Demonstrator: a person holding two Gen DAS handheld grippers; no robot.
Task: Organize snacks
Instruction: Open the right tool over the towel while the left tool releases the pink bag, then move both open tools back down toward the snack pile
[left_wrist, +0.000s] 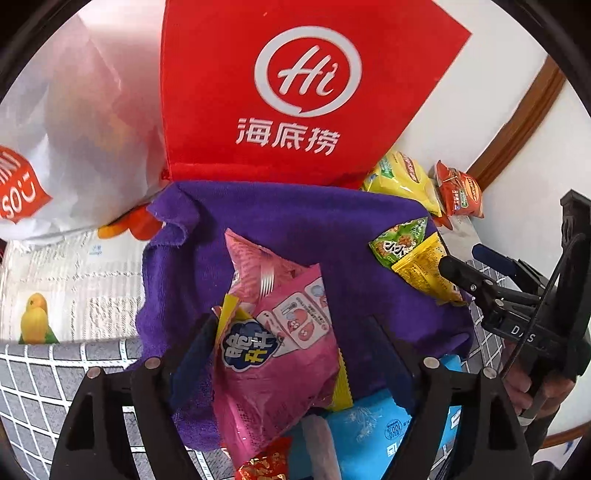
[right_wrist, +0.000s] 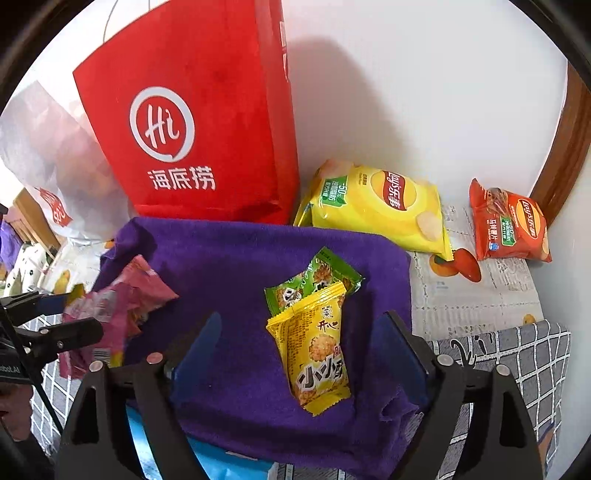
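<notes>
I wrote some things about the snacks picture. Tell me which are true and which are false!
1. The cloth under the snacks is green. False: the cloth is purple.
2. The yellow snack packet lies partly over the green snack packet. True.
3. The big red bag stands behind the cloth. True.
4. The orange chip bag is on the cloth. False: it lies off the cloth, near the wall.
5. The pink snack bag lies between the fingers of the left tool. True.
</notes>
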